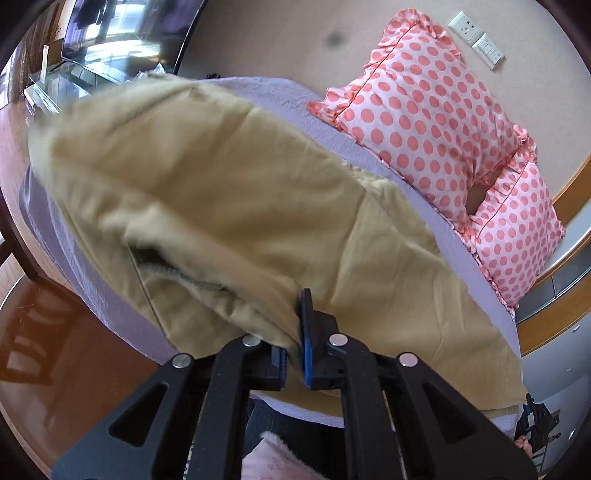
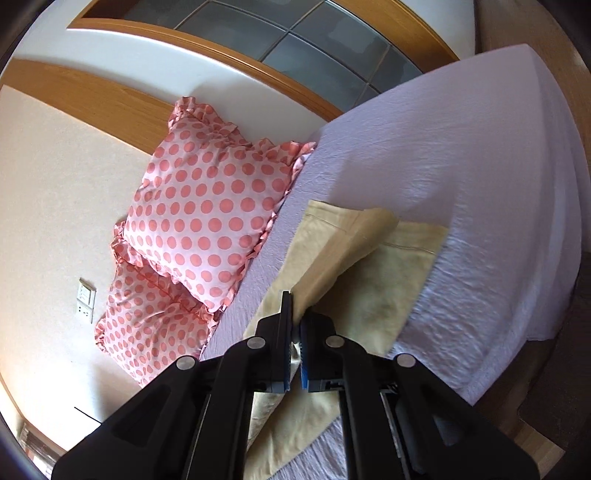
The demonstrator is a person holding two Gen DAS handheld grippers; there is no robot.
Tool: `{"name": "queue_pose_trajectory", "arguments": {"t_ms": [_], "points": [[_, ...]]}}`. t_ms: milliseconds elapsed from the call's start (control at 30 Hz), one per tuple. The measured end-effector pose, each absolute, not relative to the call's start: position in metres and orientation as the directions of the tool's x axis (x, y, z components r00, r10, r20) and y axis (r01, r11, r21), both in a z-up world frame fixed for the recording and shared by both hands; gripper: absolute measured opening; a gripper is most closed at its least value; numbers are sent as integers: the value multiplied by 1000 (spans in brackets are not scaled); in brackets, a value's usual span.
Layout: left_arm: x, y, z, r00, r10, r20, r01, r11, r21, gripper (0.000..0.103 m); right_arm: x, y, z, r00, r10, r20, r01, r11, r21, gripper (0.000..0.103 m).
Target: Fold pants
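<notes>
Tan pants [image 1: 221, 177] lie across a lavender bed sheet [image 1: 266, 88]. My left gripper [image 1: 295, 332] is shut on a bunched edge of the pants and lifts it, so the cloth billows toward the camera. In the right wrist view my right gripper [image 2: 295, 325] is shut on a raised fold of the pants [image 2: 373, 280], near the leg hems [image 2: 417, 240], which rest flat on the sheet [image 2: 461, 147]. The right gripper also shows in the left wrist view [image 1: 535, 428] at the far lower right.
Two pink polka-dot pillows [image 1: 424, 110] [image 2: 199, 214] lean against the wall at the head of the bed. A wall socket plate [image 1: 476, 35] sits above them. Reddish wooden floor [image 1: 55, 350] lies left of the bed, with a glass cabinet [image 1: 92, 48] beyond.
</notes>
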State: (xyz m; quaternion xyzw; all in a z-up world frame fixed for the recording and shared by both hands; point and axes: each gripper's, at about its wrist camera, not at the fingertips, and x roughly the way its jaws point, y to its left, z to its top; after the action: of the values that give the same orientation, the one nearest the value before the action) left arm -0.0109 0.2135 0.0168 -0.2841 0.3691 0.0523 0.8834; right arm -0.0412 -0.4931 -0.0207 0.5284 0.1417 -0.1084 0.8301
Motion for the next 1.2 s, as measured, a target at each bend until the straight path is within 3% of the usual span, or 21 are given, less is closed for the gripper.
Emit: {"name": "queue_pose_trajectory", "arguments": {"t_ms": [333, 367, 433, 467, 500, 700, 767, 833, 867, 900, 967, 1000, 1200], "points": [[-24, 216, 14, 732, -139, -667, -278, 833, -478, 15, -51, -492, -32, 904, -46, -425, 400, 441, 803, 6], [-25, 216, 15, 733, -141, -665, -273, 835, -478, 16, -52, -491, -30, 896, -54, -440, 416, 446, 793, 11], [-29, 217, 17, 738, -139, -661, -267, 839, -474, 24, -60, -489, -23, 880, -115, -462, 459, 462, 759, 33], [-33, 217, 18, 741, -131, -658, -268, 842, -469, 27, -65, -488, -19, 871, -159, -465, 481, 473, 738, 51], [-38, 219, 19, 745, -119, -656, -272, 844, -462, 31, -70, -488, -16, 861, -206, -466, 503, 483, 717, 55], [-62, 231, 9, 748, -91, -658, -309, 829, -466, 39, -67, -487, -19, 846, -241, -475, 524, 534, 664, 51], [-69, 237, 3, 754, -96, -649, -317, 812, -489, 40, -59, -484, -24, 867, -183, -464, 482, 545, 686, 38], [-76, 243, -1, 765, -104, -636, -321, 794, -516, 41, -54, -478, -27, 878, -168, -449, 458, 568, 684, 33], [-78, 245, -3, 768, -106, -631, -322, 788, -525, 41, -50, -476, -28, 879, -157, -450, 450, 584, 676, 17], [-80, 247, -4, 772, -109, -626, -322, 783, -533, 41, -46, -474, -30, 881, -147, -449, 441, 599, 669, 11], [-84, 250, -5, 785, -112, -609, -318, 771, -552, 42, -45, -470, -28, 873, -168, -458, 456, 616, 643, 11], [-86, 252, -5, 796, -112, -595, -313, 765, -563, 43, -46, -470, -27, 876, -169, -452, 450, 623, 640, 5], [-98, 264, -5, 839, -91, -536, -311, 728, -611, 59, -17, -441, 20, 946, -58, -318, 258, 731, 632, 5]]}}
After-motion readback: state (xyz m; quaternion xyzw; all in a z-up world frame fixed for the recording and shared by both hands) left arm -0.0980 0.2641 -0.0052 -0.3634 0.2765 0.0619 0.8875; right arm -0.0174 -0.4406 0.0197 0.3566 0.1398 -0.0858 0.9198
